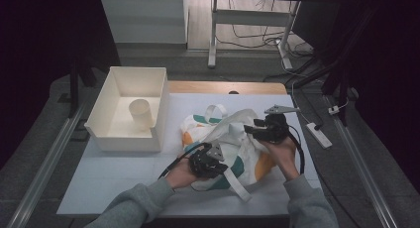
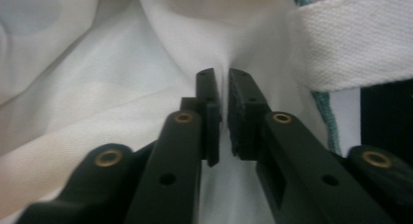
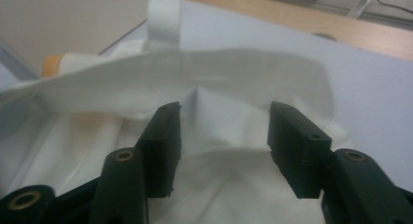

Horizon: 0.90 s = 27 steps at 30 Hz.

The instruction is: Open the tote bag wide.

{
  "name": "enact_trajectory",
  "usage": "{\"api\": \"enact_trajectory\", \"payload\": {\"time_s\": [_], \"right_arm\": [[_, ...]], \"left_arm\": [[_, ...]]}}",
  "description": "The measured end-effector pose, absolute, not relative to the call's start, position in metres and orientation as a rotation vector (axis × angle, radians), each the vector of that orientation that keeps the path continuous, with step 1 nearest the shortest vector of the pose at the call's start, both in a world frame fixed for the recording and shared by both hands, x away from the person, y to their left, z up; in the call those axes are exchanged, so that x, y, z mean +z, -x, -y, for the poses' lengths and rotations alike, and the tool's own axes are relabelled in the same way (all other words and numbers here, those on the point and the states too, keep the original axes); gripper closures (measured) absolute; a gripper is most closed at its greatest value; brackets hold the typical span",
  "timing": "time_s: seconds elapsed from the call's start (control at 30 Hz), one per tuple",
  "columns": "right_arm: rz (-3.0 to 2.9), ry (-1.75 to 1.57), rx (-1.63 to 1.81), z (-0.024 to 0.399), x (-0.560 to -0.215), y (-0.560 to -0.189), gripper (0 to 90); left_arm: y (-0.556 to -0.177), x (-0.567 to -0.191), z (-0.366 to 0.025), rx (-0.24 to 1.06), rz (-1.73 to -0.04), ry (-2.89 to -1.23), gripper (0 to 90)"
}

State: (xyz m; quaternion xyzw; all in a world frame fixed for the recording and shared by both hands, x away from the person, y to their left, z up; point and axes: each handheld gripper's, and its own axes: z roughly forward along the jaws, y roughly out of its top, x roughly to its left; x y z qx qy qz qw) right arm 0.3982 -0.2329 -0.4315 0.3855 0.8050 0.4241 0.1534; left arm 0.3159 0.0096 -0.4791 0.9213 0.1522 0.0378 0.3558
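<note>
A white cloth tote bag (image 1: 233,139) with orange and green patches lies crumpled in the middle of the table. My left gripper (image 1: 214,158) is at the bag's near side; in the left gripper view its jaws (image 2: 223,80) stand a narrow slit apart, and a pucker of white cloth (image 2: 146,87) runs into the slit. My right gripper (image 1: 249,129) hovers at the bag's right side. Its jaws (image 3: 224,114) are wide open over the bag's rim (image 3: 204,68), with cloth below them and nothing pinched. One handle loop (image 1: 216,111) stands up at the far side.
A cream open bin (image 1: 106,136) with a paper cup (image 1: 141,114) lying in it stands at the table's left rear. A loose strap (image 1: 238,186) trails toward the near edge. A power strip (image 1: 319,135) lies on the floor off the right edge.
</note>
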Motion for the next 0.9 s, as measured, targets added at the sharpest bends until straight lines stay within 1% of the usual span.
{"api": "enact_trajectory", "payload": {"time_s": [0.27,0.43,0.5,0.63,0.77,0.9], "right_arm": [[-2.307,-1.026,1.184,0.22,-0.418,-0.362,42.9],[-2.321,-1.003,1.102,0.212,-0.42,-0.345,40.4],[-2.307,-1.001,1.053,0.211,-0.422,-0.341,38.6],[-2.302,-1.04,1.068,0.212,-0.425,-0.339,38.5],[-2.297,-1.038,1.08,0.207,-0.425,-0.338,38.3],[-2.315,-1.063,1.045,0.205,-0.431,-0.34,38.8]], "left_arm": [[-0.308,-0.461,-0.027,0.179,-0.431,-2.268,66.5],[-0.304,-0.446,-0.042,0.258,-0.459,-2.205,60.7],[-0.304,-0.441,-0.047,0.275,-0.475,-2.191,59.4],[-0.307,-0.435,-0.059,0.294,-0.531,-2.166,57.5],[-0.313,-0.437,-0.07,0.318,-0.605,-2.159,55.6],[-0.32,-0.442,-0.077,0.313,-0.663,-2.16,54.8]]}}
